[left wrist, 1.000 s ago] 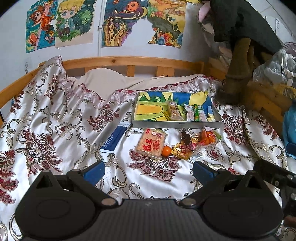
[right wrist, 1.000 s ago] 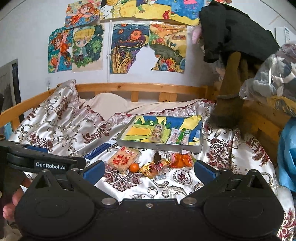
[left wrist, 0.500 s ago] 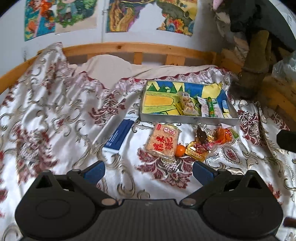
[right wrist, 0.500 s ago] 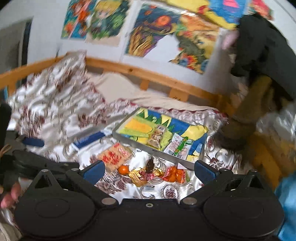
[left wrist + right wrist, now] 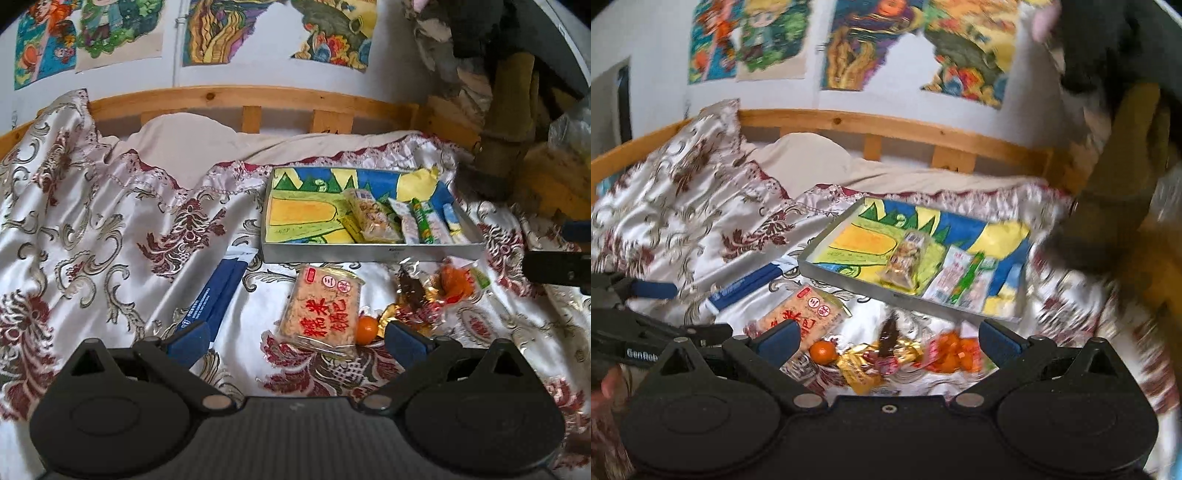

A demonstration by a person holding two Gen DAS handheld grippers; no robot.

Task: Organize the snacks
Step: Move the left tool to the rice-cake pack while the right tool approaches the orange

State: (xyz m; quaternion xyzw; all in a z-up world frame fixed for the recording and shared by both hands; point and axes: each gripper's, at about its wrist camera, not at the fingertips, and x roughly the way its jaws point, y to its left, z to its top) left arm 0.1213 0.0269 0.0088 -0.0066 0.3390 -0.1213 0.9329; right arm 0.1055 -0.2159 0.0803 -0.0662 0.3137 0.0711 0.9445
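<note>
Two sets of tongs, left tongs (image 5: pixel 295 338) and right tongs (image 5: pixel 888 336), both spread wide and carrying nothing, now lowered close over loose snacks on a bed (image 5: pixel 110 236) after hanging farther back a second ago. Rice-cracker packet (image 5: pixel 319 312), small orange (image 5: pixel 367 326), gold-wrapped sweets (image 5: pixel 864 360) and an orange-filled bag (image 5: pixel 951 350) lying in a row on the satin bedspread, just short of the near wall of a grey tray (image 5: pixel 369 254). Already inside the tray, toward its right end: a clear snack pack (image 5: pixel 371 218) and several slim sachets (image 5: pixel 424 221). Blue flat pack (image 5: pixel 218 295) lying left of the tray toward the bed's middle. Right view smeared with motion. Approach judged nearly complete, first pickups likely imminent; most of the sorting not yet done.
</note>
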